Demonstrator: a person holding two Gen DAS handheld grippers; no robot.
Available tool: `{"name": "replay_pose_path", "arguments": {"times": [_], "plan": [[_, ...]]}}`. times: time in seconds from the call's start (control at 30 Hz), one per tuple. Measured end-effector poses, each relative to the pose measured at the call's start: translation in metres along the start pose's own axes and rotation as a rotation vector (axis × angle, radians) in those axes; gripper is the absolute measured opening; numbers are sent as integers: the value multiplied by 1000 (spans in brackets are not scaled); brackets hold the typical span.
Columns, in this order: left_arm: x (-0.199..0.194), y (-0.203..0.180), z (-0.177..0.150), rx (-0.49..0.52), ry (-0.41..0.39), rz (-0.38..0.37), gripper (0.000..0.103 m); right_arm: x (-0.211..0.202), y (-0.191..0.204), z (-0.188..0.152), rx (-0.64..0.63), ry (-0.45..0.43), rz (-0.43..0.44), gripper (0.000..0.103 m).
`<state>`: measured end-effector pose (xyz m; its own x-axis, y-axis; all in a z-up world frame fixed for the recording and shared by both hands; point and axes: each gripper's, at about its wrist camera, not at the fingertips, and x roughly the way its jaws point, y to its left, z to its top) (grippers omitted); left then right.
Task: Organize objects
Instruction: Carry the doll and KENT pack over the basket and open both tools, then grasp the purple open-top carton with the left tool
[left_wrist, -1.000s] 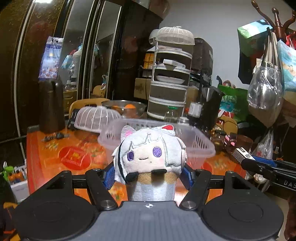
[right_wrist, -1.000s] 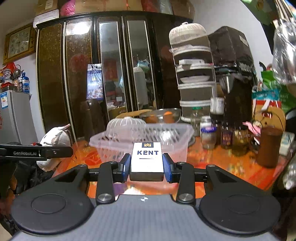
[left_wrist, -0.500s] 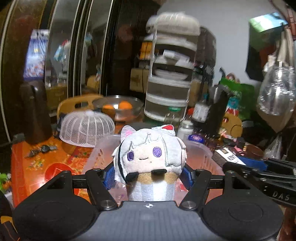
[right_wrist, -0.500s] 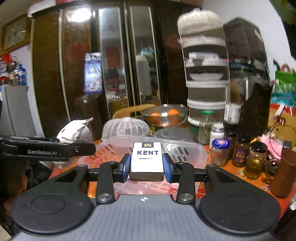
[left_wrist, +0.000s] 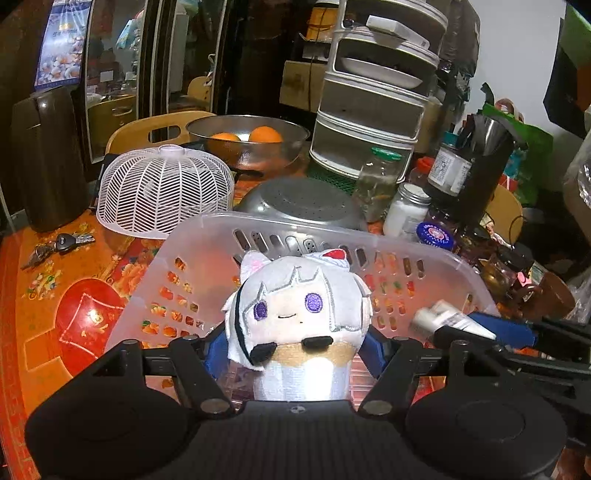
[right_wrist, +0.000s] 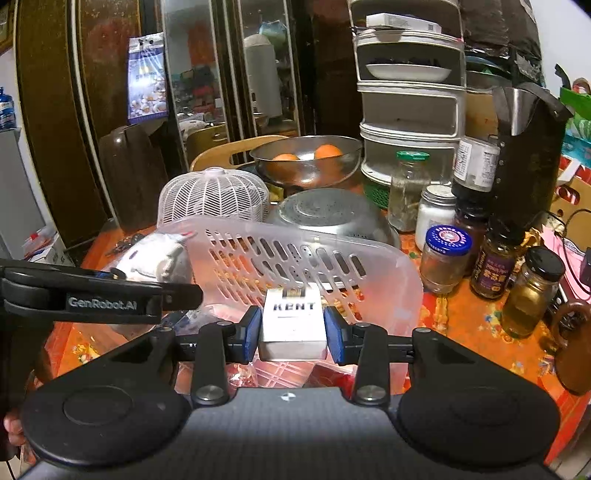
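Cluttered orange table (left_wrist: 44, 288): left gripper (left_wrist: 295, 354) jaws grasp plush doll (left_wrist: 295, 314), right gripper (right_wrist: 292, 328) jaws grasp Kent pack (right_wrist: 292, 321). Lower both well inside clear basket (left_wrist: 369, 236) before releasing.

Black linkage arms, silver screws, blue-padded fingers (right_wrist: 334, 334), "GenRobot.AI" lettering.

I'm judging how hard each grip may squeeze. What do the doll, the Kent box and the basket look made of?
Doll: soft plush fabric, matte, with stitched eyes; it bulges over the left gripper.
Kent box: likely thin printed card, smooth, sharp-edged, in the right gripper.
Basket: translucent plastic, slightly glossy, with moulded slots.
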<state>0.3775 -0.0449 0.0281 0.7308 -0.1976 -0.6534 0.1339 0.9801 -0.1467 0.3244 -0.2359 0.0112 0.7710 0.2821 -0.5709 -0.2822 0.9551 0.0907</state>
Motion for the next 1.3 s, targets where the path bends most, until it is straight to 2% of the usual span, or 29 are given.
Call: {"name": "replay_pose_path", "arguments": {"times": [0.03, 0.07, 0.1, 0.13, 0.23, 0.3, 0.37, 0.43, 0.53, 0.67, 0.73, 0.83, 1.07, 1.13, 1.17, 1.23, 1.3], "plan": [[1, 0, -1, 6, -5, 1, 75, 0, -1, 0, 5, -5, -4, 51], [1, -1, 0, 9, -11, 3, 76, -1, -2, 1, 11, -11, 4, 63], [0, -1, 0, 11, -21, 12, 83, -5, -3, 0, 16, -28, 13, 71], [-4, -1, -1, 17, -40, 19, 91, -7, -3, 2, 17, -41, 11, 74], [-37, -3, -8, 24, -147, 19, 95, -32, -3, -1, 3, -135, -16, 87], [-66, -3, -20, 26, -221, -18, 100, -54, -6, -9, 25, -199, -25, 103], [-99, 0, -48, 22, -287, -45, 103, -84, -10, -28, 57, -271, 2, 103], [-116, 6, -84, 9, -317, -60, 103, -104, -12, -50, 81, -300, 31, 103], [-108, 10, -130, 6, -260, -56, 103, -119, -12, -99, 119, -296, 42, 103], [-77, 13, -163, 9, -168, -12, 102, -114, -1, -164, 154, -233, 32, 103], [-66, 15, -165, -4, -137, -15, 97, -112, 5, -191, 155, -200, 40, 103], [-59, 10, -162, -2, -138, -31, 97, -115, 7, -212, 169, -198, 57, 103], [-29, -14, -150, 56, -106, 17, 95, -119, 1, -217, 175, -212, 43, 103], [-19, -16, -150, 55, -83, 46, 83, -117, -1, -220, 182, -210, 50, 103], [-19, -14, -151, 44, -82, 39, 82, -115, -1, -221, 178, -207, 50, 103], [-17, -13, -150, 36, -87, 44, 67, -113, 2, -226, 176, -200, 51, 103], [-15, -13, -149, 46, -89, 67, 60, -108, 4, -226, 176, -189, 59, 103]]}}
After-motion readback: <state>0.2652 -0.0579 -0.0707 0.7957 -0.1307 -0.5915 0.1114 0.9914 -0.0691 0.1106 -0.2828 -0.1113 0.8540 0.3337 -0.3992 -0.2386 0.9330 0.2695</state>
